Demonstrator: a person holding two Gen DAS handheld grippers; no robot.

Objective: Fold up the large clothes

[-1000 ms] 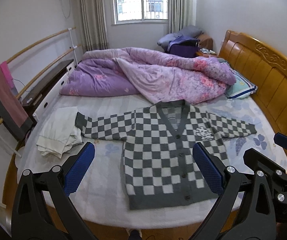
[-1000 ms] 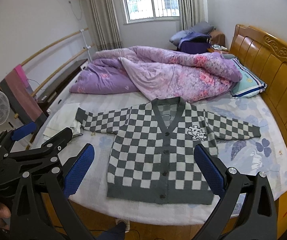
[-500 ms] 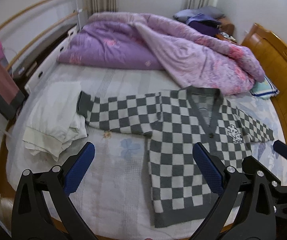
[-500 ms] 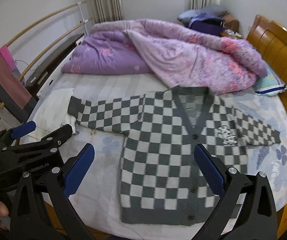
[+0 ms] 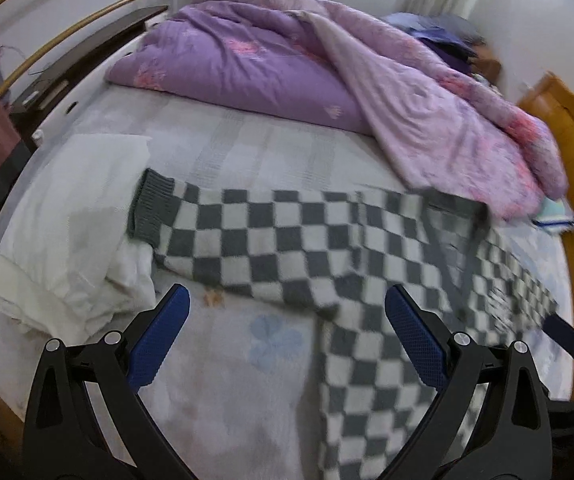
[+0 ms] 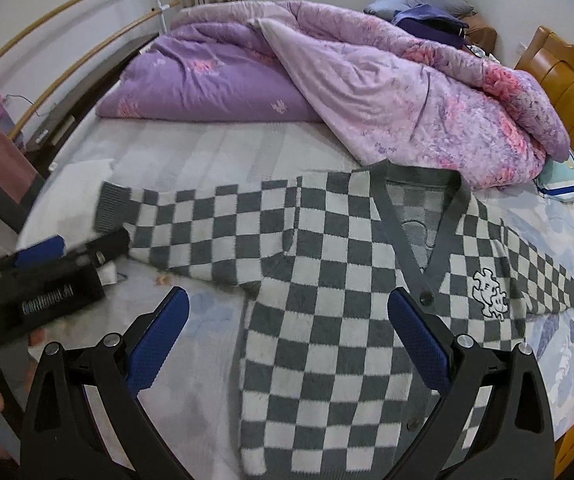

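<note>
Checked grey-and-white cardigan [image 6: 327, 280] laid flat, front up and buttoned, on the pale floral bedsheet [image 6: 207, 380] near the front edge of the bed. Long axis of the body running from hem at the near edge to V-neck toward the purple quilt [image 6: 367, 80]; collar touching or just under the quilt's edge, not certain which. Sleeves spread crosswise, the grey cuff [image 5: 149, 208] of the camera-left sleeve lying over a heap of white cloth [image 5: 67, 240], the other sleeve pointing toward the wooden headboard [image 6: 567, 72]. White emblem [image 6: 489, 294] on the chest, camera-right of the button band. Left gripper [image 5: 283, 336] with jaws spread wide, nothing between the blue pads, poised above bare sheet just below the camera-left sleeve. Right gripper [image 6: 287, 336] likewise wide open and empty, poised over the cardigan's body near the armpit. Left gripper also visible in the right wrist view at far left, close to the cuff. Left wrist view blurred along its right side. Compared with half a second ago: both grippers closer to the bed, the garment larger in both views, the left view shifted further toward the sleeve and cuff; cardigan itself unmoved, jaw spread unchanged.
</note>
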